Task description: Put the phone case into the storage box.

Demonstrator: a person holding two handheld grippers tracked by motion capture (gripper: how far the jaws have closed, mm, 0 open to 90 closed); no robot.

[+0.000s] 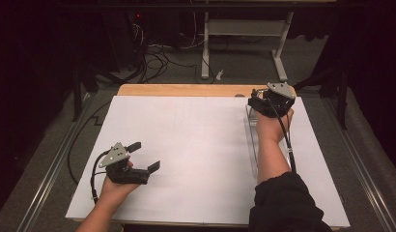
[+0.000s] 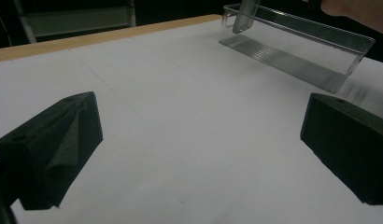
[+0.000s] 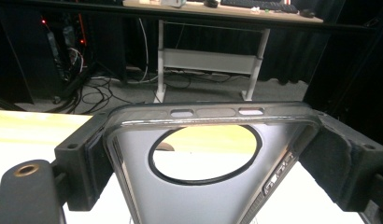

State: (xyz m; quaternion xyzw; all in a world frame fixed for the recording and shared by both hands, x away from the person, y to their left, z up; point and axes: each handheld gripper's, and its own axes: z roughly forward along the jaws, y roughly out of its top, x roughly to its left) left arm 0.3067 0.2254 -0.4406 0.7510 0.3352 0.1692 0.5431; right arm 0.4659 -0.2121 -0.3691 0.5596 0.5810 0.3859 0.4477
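My right gripper (image 3: 210, 154) is shut on a translucent grey phone case (image 3: 180, 200) with a large round camera hole, gripping it by its two long sides. In the high view that gripper (image 1: 258, 102) hovers over the far end of a long clear plastic tray (image 1: 252, 145) at the right of the white board (image 1: 196, 145). In the left gripper view the phone case (image 2: 243, 16) dips into the far end of the tray (image 2: 297, 60). My left gripper (image 1: 145, 155) rests low at the near left of the board, open, with nothing between its jaws (image 2: 199, 140).
A strip of wooden tabletop (image 1: 186, 90) shows beyond the white board. Behind the table, a white desk frame (image 1: 244, 29) stands on grey carpet with several cables (image 1: 152, 60). A metal rail (image 1: 56, 159) runs along the left side.
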